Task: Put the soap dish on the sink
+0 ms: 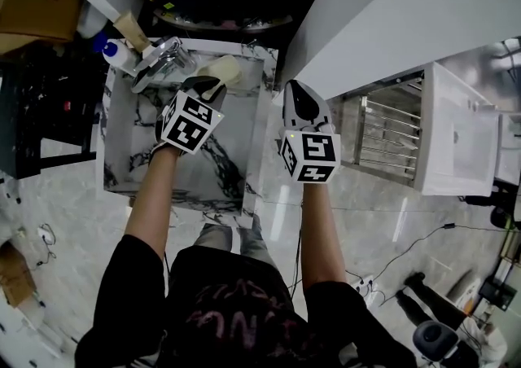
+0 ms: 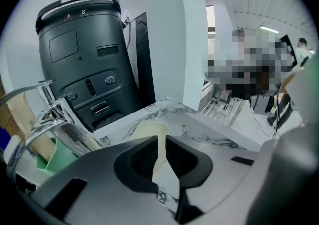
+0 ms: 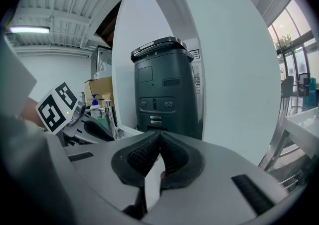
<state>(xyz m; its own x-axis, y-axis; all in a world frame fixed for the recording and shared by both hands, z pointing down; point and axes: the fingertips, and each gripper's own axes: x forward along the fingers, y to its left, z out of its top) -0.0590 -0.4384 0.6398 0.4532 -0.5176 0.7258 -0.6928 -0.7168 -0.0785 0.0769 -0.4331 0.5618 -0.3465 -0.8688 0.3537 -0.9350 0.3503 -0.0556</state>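
The cream soap dish (image 1: 221, 71) rests on the back rim of the marble sink (image 1: 256, 140), just right of the chrome tap (image 1: 159, 60). My left gripper (image 1: 210, 84) reaches over the basin to the dish. In the left gripper view its jaws stand a narrow slit apart (image 2: 161, 142), closed on the near edge of the dish (image 2: 148, 130). My right gripper (image 1: 298, 91) hovers above the sink's right rim. Its jaws (image 3: 160, 139) are shut with nothing between them.
A blue-and-white pump bottle (image 1: 115, 53) stands left of the tap. A dark grey bin (image 3: 162, 89) is behind the sink. A white pillar (image 1: 391, 8) rises at the right, with a metal rack (image 1: 387, 135) and a white basin (image 1: 461, 132) beyond.
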